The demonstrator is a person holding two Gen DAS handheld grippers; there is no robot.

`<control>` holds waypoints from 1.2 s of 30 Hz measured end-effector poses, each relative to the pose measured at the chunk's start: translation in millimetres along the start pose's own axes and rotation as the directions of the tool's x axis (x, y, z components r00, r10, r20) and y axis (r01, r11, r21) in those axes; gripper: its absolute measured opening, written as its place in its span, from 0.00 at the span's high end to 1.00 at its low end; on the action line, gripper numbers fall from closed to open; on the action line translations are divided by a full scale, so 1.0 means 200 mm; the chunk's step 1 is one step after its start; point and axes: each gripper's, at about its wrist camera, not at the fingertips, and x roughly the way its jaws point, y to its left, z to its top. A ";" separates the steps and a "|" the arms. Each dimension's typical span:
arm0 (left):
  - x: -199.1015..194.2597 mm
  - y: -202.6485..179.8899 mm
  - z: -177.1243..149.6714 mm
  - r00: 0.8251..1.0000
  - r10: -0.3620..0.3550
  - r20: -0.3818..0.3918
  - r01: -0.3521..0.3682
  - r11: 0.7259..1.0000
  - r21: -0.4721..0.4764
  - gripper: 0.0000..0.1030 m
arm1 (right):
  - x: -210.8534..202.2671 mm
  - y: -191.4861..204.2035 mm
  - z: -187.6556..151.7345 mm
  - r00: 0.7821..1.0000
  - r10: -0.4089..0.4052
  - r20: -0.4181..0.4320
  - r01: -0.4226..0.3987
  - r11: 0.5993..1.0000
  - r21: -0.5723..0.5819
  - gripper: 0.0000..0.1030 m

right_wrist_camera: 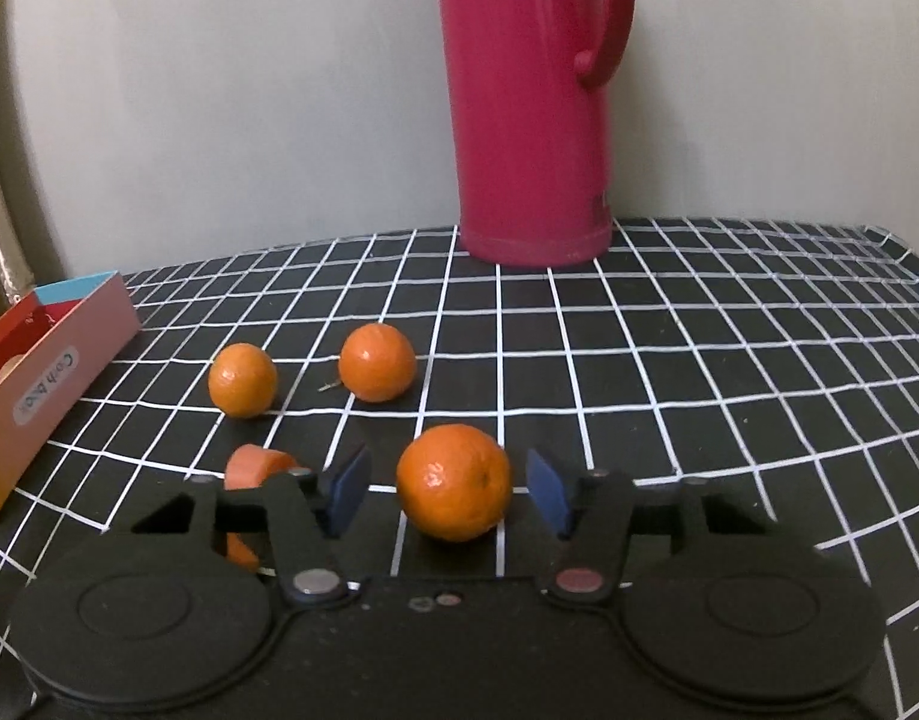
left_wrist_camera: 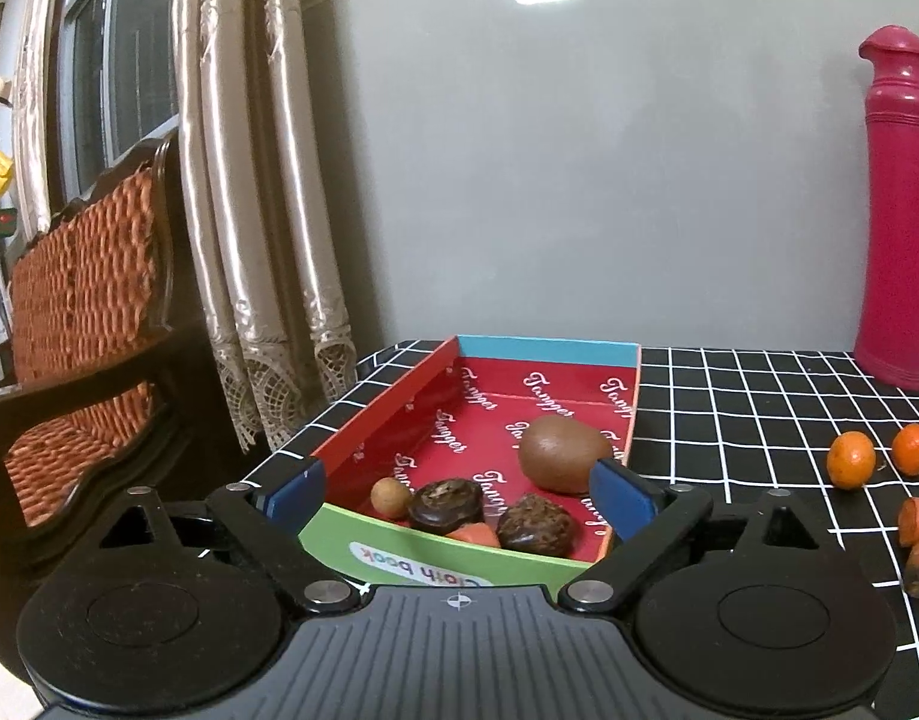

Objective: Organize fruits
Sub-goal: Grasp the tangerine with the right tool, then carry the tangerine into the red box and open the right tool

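Note:
A red cardboard box [left_wrist_camera: 399,414] lies on the checked table. In it are a brown kiwi [left_wrist_camera: 561,453], a small tan fruit [left_wrist_camera: 390,498], two dark wrinkled fruits [left_wrist_camera: 446,504] and an orange carrot piece [left_wrist_camera: 474,535]. My left gripper [left_wrist_camera: 456,495] is open and empty, its pads either side of the box's near end. In the right wrist view my right gripper [right_wrist_camera: 450,489] is open, with a tangerine [right_wrist_camera: 453,483] on the table between its pads, touching neither. Two more tangerines [right_wrist_camera: 242,380] [right_wrist_camera: 377,362] and a carrot piece [right_wrist_camera: 255,468] lie beyond and to the left.
A tall pink jug [right_wrist_camera: 531,102] stands at the back of the table against the grey wall. The box [right_wrist_camera: 51,372] shows at the left edge of the right wrist view. A wooden chair [left_wrist_camera: 81,330] and curtains [left_wrist_camera: 261,210] stand left of the table.

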 end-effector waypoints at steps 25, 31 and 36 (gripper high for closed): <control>-0.03 0.20 -0.05 0.999 0.043 -0.006 -0.043 0.999 -0.026 0.08 | -0.17 0.28 0.08 0.972 0.209 0.110 -0.196 0.974 -0.116 0.60; -0.01 0.34 -0.07 0.997 0.073 -0.020 -0.074 0.996 -0.052 0.08 | -0.16 0.55 0.10 0.942 0.323 0.094 -0.304 0.937 -0.172 0.60; 0.01 0.47 -0.09 0.993 0.104 -0.049 -0.108 0.989 -0.098 0.07 | -0.11 0.84 0.11 0.913 0.405 0.054 -0.384 0.896 -0.224 0.60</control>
